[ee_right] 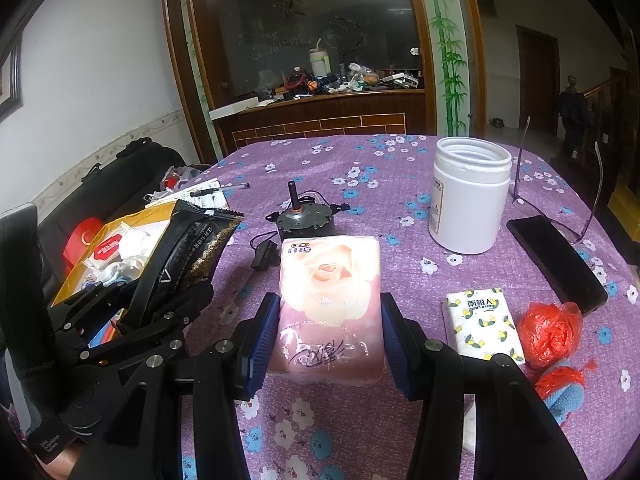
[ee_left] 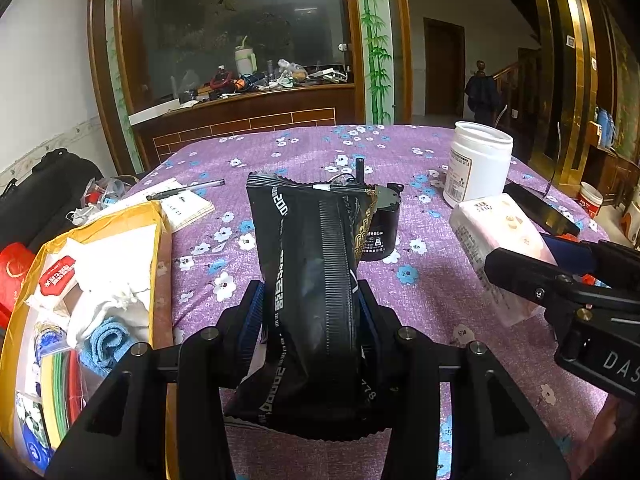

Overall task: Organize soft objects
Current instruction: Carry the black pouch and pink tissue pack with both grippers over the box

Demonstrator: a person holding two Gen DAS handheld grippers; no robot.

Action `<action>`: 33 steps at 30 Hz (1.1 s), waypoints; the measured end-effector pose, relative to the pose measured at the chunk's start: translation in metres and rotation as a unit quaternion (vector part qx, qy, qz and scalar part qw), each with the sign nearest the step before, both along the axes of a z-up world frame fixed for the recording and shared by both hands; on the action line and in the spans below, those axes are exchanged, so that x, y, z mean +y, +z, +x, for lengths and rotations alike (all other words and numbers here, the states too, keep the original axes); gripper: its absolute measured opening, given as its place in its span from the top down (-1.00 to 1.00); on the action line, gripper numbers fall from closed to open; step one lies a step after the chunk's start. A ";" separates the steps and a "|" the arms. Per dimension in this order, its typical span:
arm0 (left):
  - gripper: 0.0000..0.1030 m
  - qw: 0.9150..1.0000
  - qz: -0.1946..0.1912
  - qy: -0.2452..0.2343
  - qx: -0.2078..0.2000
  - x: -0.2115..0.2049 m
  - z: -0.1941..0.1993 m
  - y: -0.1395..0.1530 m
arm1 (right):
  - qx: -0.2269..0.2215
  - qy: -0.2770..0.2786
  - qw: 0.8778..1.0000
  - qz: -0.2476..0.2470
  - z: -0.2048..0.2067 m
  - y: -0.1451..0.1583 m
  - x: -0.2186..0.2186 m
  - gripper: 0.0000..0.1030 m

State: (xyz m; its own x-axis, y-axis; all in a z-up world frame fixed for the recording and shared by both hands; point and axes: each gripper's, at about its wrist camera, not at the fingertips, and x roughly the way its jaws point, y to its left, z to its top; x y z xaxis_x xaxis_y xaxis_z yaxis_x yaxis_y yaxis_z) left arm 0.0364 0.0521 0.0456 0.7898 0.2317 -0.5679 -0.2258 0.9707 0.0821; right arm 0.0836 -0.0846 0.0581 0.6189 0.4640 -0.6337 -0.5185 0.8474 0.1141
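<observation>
Nearest the left wrist camera, the left gripper (ee_left: 311, 312) is clamped narrow on a black foil snack pouch (ee_left: 308, 280), which stands upright between the blue pads with its crimped seam facing the lens. To its left sits a yellow box (ee_left: 156, 248) holding white cloths, a rolled blue towel (ee_left: 107, 344) and small packets. Behind the pouch stands a small black motor (ee_left: 382, 232) with its shaft pointing up, and far left of that a pen (ee_left: 185, 191) lies across a notepad (ee_left: 188, 206).

From the right wrist view, the right gripper (ee_right: 329, 336) has its blue pads pressed against both sides of a pink rose-print tissue pack (ee_right: 329, 304), which rests on the purple floral tablecloth (ee_right: 340, 160) near the table's near edge. Just right of that gripper lies a smaller tissue pack with a lemon print (ee_right: 484, 322), and beside it a crumpled red plastic bag (ee_right: 550, 334) with a blue knitted item (ee_right: 566, 398) near it.

Farther right, an open white plastic jar (ee_right: 470, 196) stands upright. A black phone (ee_right: 556, 262) lies to its right with a pair of glasses (ee_right: 560, 200) resting partly over it. Beyond the table, a wooden counter (ee_right: 320, 104) is cluttered with small items.
</observation>
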 end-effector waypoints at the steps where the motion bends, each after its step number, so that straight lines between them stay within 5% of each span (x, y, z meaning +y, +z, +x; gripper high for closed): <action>1: 0.17 1.000 0.000 0.000 -0.001 0.000 0.000 0.000 | 0.000 0.000 1.000 0.000 -0.001 0.000 0.000 0.01; 12: 0.17 1.000 -0.008 0.011 -0.012 0.011 -0.015 0.021 | 0.006 -0.001 1.000 0.012 0.000 0.005 -0.001 0.01; 19: 0.17 0.998 -0.026 0.047 -0.029 0.064 -0.044 0.045 | 0.020 0.009 0.999 0.027 -0.012 0.015 0.015 0.02; 33: 0.16 0.982 -0.071 0.174 0.018 0.212 -0.096 0.018 | 0.053 0.167 0.984 0.028 -0.082 0.021 0.157 0.02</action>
